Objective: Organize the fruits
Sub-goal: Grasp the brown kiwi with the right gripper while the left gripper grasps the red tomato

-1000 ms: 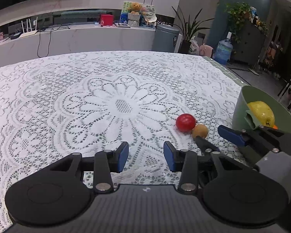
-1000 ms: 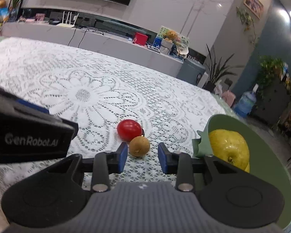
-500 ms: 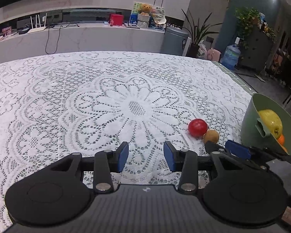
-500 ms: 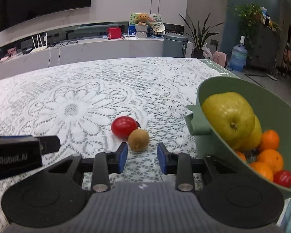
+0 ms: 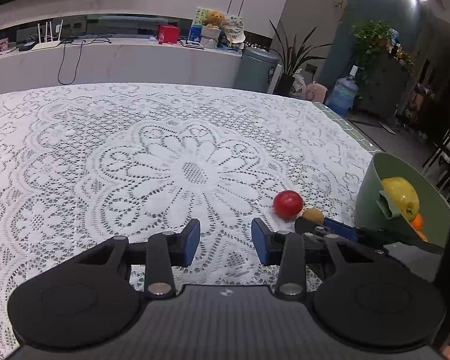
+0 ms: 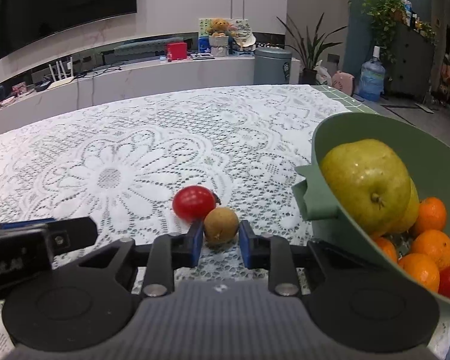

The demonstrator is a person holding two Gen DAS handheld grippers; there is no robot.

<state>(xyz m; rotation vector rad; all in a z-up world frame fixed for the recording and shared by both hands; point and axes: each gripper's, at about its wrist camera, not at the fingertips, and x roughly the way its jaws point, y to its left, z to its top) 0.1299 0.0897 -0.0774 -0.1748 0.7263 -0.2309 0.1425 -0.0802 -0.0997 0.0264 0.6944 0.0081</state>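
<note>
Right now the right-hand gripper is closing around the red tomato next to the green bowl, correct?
Not quite. In the right wrist view the right gripper has shut on the small brown fruit; the red tomato lies just behind it, untouched, beside the green bowl.

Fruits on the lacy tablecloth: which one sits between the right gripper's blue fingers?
The small brown fruit. It sits between the right gripper's fingers, while the red tomato touching it lies just beyond them.
</note>
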